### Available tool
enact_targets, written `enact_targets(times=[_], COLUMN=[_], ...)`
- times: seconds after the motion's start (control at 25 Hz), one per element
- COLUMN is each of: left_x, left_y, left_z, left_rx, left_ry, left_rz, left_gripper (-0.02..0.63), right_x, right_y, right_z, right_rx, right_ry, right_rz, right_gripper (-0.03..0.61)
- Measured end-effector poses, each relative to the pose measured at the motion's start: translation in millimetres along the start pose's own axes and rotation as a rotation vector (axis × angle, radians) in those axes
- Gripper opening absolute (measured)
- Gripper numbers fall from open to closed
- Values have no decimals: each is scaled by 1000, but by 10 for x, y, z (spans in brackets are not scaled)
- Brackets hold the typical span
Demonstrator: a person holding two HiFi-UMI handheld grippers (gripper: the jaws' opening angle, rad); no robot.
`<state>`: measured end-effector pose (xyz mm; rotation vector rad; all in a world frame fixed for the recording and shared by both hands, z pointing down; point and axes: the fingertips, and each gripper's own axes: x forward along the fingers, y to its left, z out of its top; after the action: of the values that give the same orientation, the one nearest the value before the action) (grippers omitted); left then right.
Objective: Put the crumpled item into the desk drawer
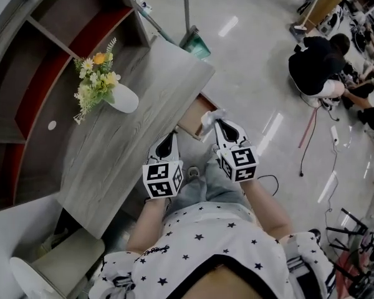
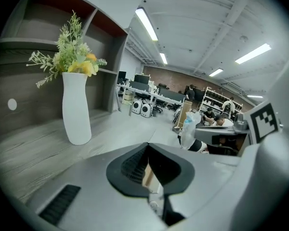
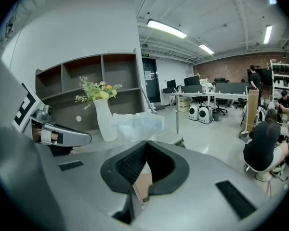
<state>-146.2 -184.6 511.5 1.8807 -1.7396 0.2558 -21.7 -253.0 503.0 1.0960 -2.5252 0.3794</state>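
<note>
My right gripper (image 1: 213, 124) is shut on a crumpled white, slightly bluish wad (image 1: 211, 118), which it holds over the open desk drawer (image 1: 191, 125) at the right edge of the grey wooden desk (image 1: 131, 145). In the right gripper view the wad (image 3: 137, 126) sticks up from the closed jaw tips. My left gripper (image 1: 167, 143) is shut and empty, just left of the drawer at the desk's edge. From the left gripper view the wad (image 2: 188, 128) shows to the right, beside the right gripper's marker cube (image 2: 264, 120).
A white vase with yellow flowers (image 1: 119, 97) stands on the desk's far part. Open shelving (image 1: 50, 55) lines the wall behind it. People (image 1: 316, 64) sit on the floor at the far right, with cables nearby. A pale chair (image 1: 65, 263) sits at the lower left.
</note>
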Motion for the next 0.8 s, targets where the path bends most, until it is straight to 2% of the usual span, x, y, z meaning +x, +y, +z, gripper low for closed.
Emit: enact_targets(times=[0.24,0.8], left_x=[251,652], left_y=[93,258], left_z=[-35,-401], left_rx=[-38,-101], left_ry=[8,66], left_rz=[38,85], left_gripper=[12,12], right_x=[455,1285], right_y=[-194,-465], right_z=[-263,-1253], right_rx=[-16,-75], right_ry=[78,296], right_rz=[26,71], right_gripper=[-6,-6])
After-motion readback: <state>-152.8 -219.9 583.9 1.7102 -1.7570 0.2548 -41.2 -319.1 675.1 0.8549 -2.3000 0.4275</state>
